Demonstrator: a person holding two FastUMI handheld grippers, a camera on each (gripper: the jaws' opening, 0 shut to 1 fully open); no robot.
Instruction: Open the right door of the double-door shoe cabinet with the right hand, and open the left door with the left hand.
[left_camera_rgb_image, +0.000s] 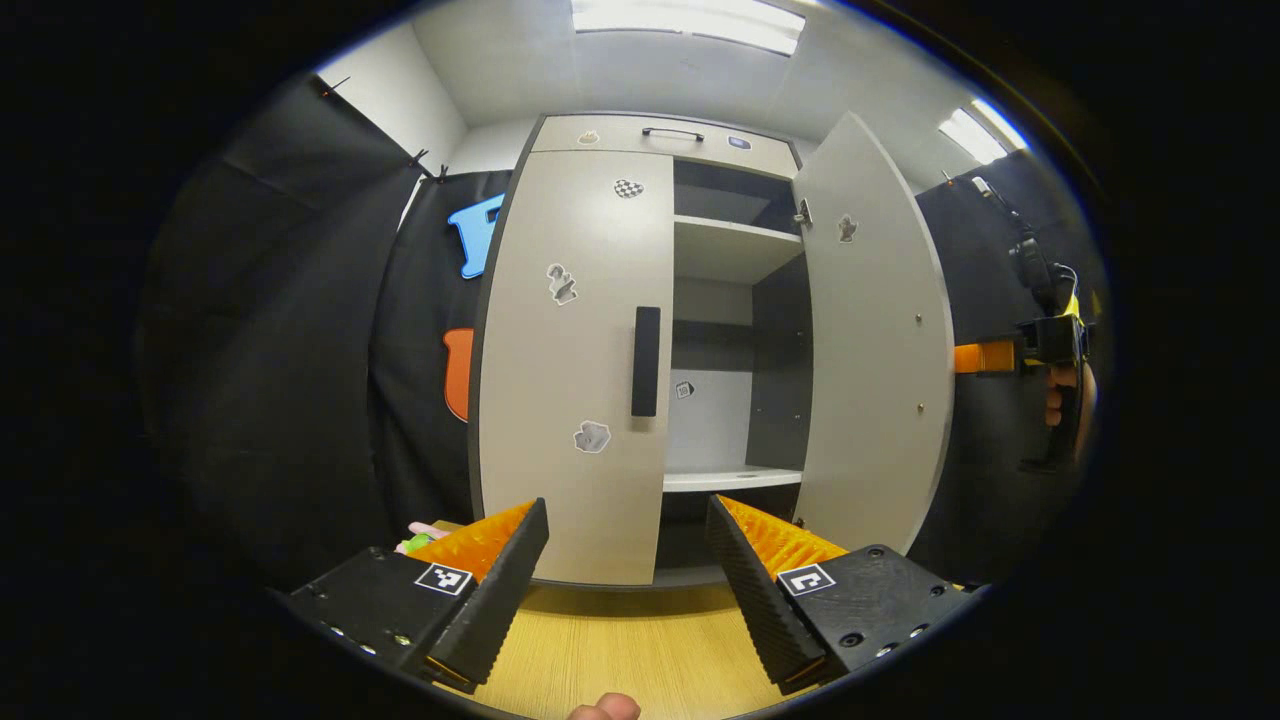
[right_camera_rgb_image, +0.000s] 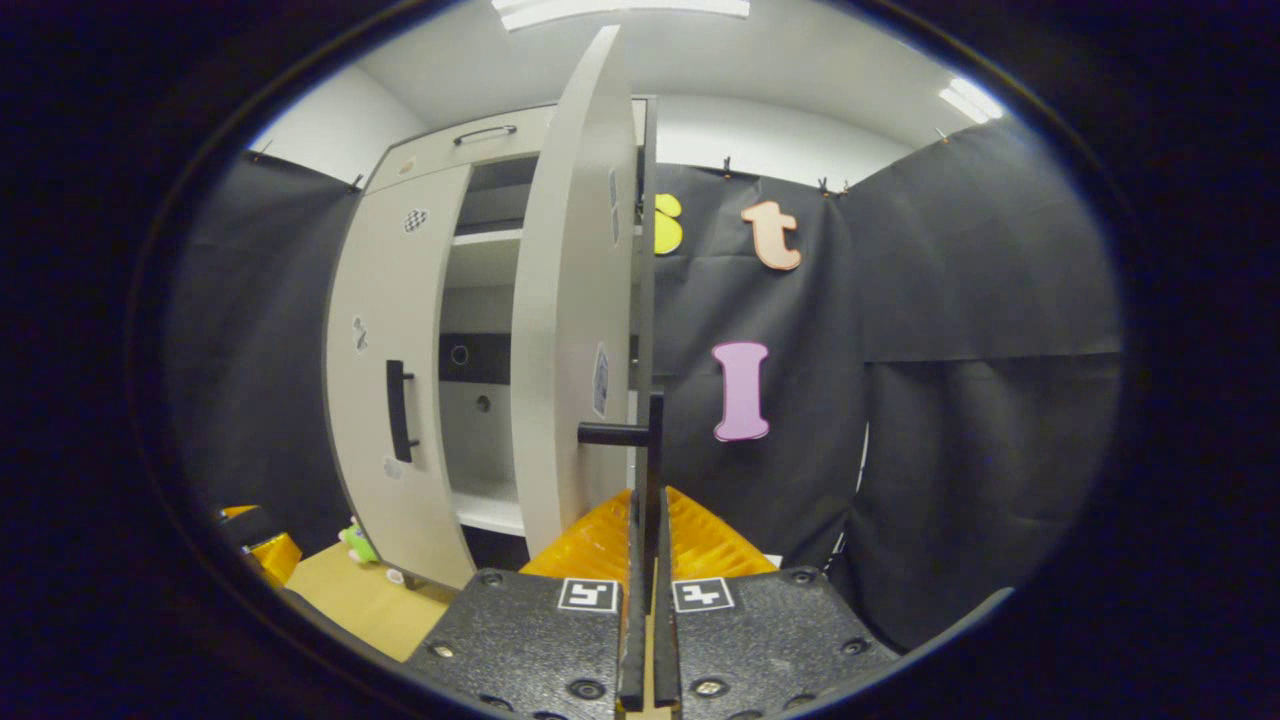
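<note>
shoe cabinet (left_camera_rgb_image: 590, 135) stands on the wooden table (left_camera_rgb_image: 620, 650), right in front of the left gripper (left_camera_rgb_image: 627, 545). the right door (left_camera_rgb_image: 875, 340) of the cabinet is swung wide open, so you can see the shelves (left_camera_rgb_image: 725, 245) inside. the left door (left_camera_rgb_image: 570, 370) is shut flat against the cabinet.

in the right gripper view, the right gripper (right_camera_rgb_image: 645, 560) has its fingers squeezed tight on the thin handle (right_camera_rgb_image: 652, 450) of the right door. that door looks done.

the left gripper's fingers are spread wide apart and hold nothing. they sit low in front of the cabinet, near its bottom edge. the left door's dark handle (left_camera_rgb_image: 646, 361) is higher up, on the door's edge next to the open gap.

the next job is likely the left door. to do it well, lift the left gripper up to the handle and keep the fingers wide until the bar sits between them. then close on the middle of the bar, so it does not slip. pull in a curve away from the cabinet, the way the door swings, not straight back. go slow so the cabinet does not slide on the table.
</note>
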